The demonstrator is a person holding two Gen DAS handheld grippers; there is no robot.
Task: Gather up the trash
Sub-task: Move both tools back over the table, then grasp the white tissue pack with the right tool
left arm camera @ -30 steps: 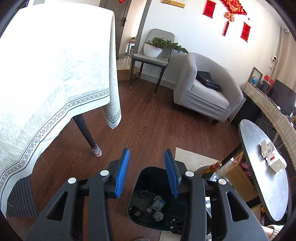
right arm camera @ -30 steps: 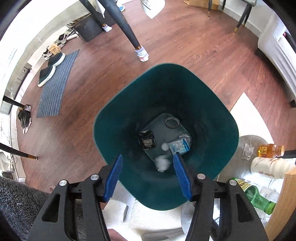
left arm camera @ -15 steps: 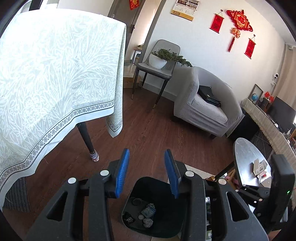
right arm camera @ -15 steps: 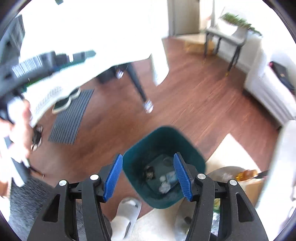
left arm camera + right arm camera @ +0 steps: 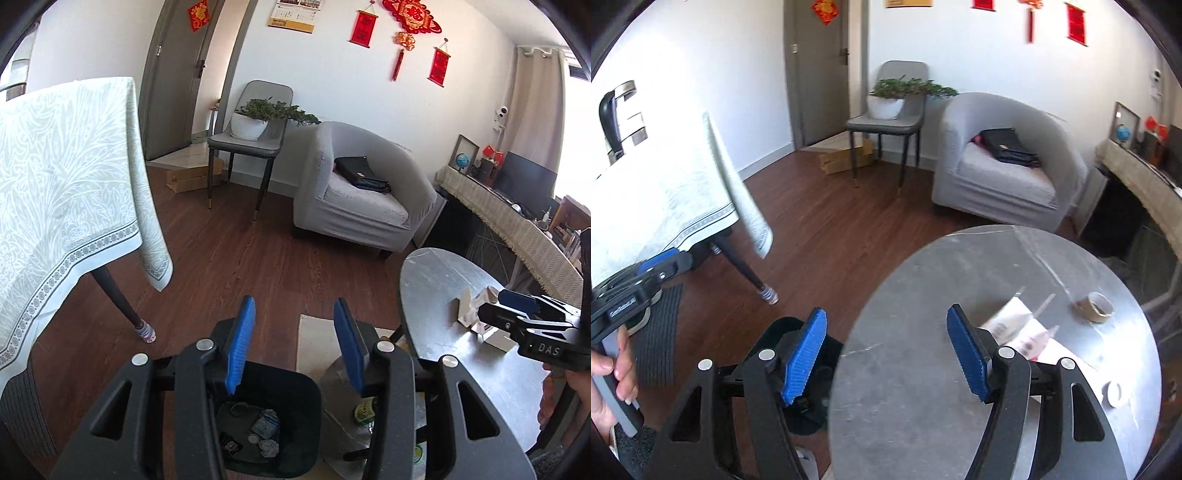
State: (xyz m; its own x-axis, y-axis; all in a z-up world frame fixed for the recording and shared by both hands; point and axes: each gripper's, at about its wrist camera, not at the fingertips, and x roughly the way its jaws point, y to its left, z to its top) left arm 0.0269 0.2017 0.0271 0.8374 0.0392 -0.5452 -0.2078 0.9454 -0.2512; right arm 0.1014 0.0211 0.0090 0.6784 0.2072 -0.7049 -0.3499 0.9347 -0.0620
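A dark green trash bin (image 5: 295, 417) stands on the floor below my left gripper (image 5: 293, 349), which is open and empty; several bits of trash (image 5: 264, 435) lie in its bottom. The bin's rim (image 5: 783, 332) shows behind my right gripper's left finger. My right gripper (image 5: 886, 354) is open and empty above the near edge of the round grey table (image 5: 923, 317). On that table lie white papers and wrappers (image 5: 1019, 328), a brown tape roll (image 5: 1095, 306) and a small white ring (image 5: 1113, 393). The right gripper also shows in the left wrist view (image 5: 517, 306).
A table with a pale green cloth (image 5: 55, 192) stands to the left, its dark leg (image 5: 122, 299) near the bin. A grey armchair (image 5: 362, 195) and a chair with a potted plant (image 5: 255, 125) stand at the back wall. Bottles (image 5: 365, 410) stand beside the bin.
Both grippers have risen and tilted up from the bin. The right one has swung from over the bin to over the round table. Both stay open.
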